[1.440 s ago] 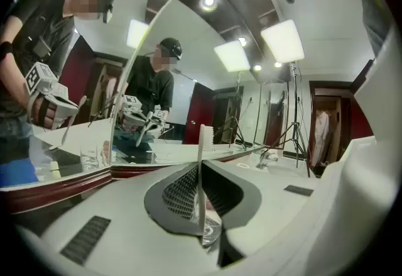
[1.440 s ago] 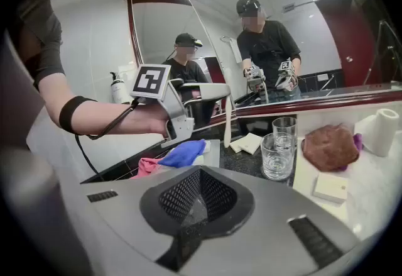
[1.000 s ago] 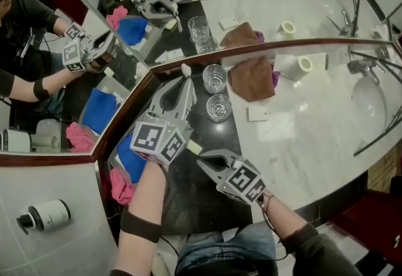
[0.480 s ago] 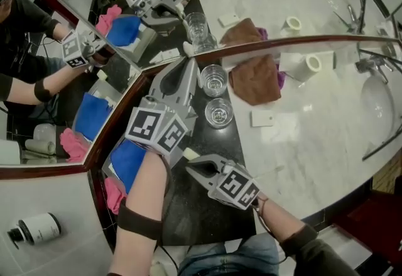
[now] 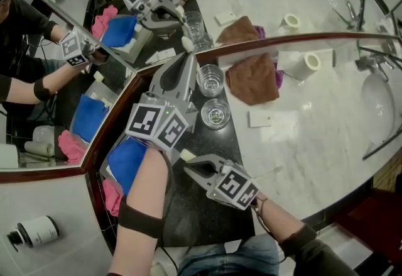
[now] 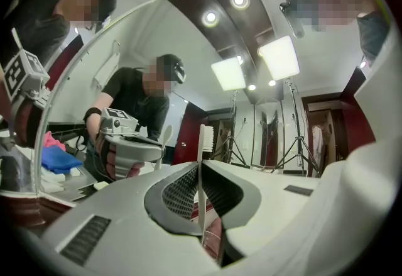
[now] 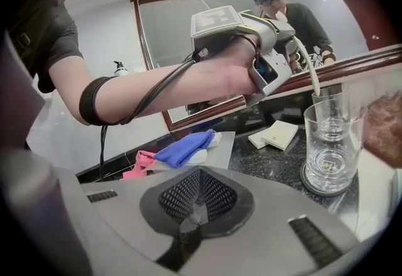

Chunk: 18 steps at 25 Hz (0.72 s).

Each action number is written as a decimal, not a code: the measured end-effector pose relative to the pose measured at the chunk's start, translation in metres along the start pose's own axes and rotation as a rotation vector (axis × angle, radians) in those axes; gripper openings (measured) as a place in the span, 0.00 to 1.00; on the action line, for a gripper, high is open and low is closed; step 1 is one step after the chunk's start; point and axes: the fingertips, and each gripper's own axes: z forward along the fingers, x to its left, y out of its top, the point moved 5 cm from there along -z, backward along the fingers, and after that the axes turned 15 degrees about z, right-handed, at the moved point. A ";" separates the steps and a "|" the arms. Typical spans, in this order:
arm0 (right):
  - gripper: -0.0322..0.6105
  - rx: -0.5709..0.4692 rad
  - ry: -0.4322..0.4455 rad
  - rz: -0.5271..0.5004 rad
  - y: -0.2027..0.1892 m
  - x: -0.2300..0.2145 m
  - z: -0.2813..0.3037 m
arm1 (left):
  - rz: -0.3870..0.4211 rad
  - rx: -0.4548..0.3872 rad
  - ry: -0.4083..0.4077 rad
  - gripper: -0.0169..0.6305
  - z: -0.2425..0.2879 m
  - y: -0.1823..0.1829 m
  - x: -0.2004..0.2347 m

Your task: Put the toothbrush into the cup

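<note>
Both left gripper (image 6: 200, 168) fingers (image 6: 179, 190) pinch a slim white toothbrush (image 6: 203, 139); right gripper (image 7: 197, 173) fingers (image 7: 179, 196) meet empty near clear glass cups (image 7: 330, 149).

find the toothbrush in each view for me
head view: toothbrush upper centre, poking from the left gripper's tips.
left gripper view: centre, upright between the jaws.
right gripper view: upper right, slanting toward the far glass.
shared landmark: the left gripper holding it.
</note>
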 end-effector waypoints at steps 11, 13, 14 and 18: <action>0.08 0.006 -0.011 0.019 -0.008 -0.006 -0.004 | 0.010 0.102 0.005 0.05 -0.004 -0.044 -0.005; 0.08 0.004 -0.014 0.021 -0.008 -0.007 -0.005 | 0.021 0.126 0.006 0.05 -0.006 -0.052 -0.006; 0.08 0.004 -0.015 0.022 -0.008 -0.007 -0.005 | 0.022 0.136 0.008 0.05 -0.007 -0.056 -0.006; 0.08 0.003 -0.017 0.029 -0.009 -0.009 -0.006 | 0.010 0.146 0.019 0.05 -0.012 -0.063 -0.004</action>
